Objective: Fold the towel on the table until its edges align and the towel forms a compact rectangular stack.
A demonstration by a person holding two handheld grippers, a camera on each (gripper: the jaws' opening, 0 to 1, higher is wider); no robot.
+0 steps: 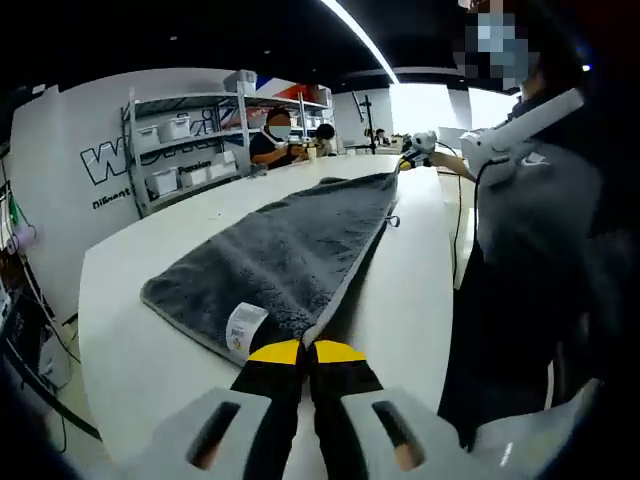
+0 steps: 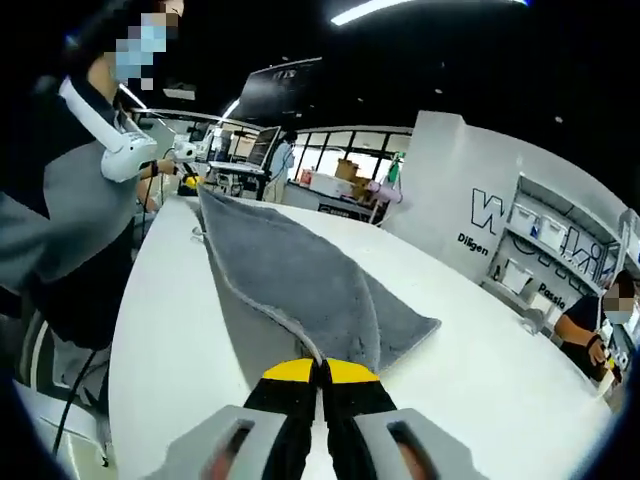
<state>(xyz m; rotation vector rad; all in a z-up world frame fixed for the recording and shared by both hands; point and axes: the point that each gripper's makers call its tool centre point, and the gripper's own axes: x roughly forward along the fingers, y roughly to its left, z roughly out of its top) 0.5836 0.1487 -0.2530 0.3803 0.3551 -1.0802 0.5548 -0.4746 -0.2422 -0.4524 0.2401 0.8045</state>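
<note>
A plush grey rectangular towel [image 1: 285, 250] stretches taut above the white table [image 1: 130, 370], its ends pinched by the left gripper [image 1: 305, 350] and right gripper [image 2: 320, 370], jaws pressed together on the corners.

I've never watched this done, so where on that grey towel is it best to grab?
By its corners, coming in low along the table. The towel lies long and flat, so its thin bound edge is all that offers a pinch. Both the left gripper and right gripper are shut on opposite ends.
</note>
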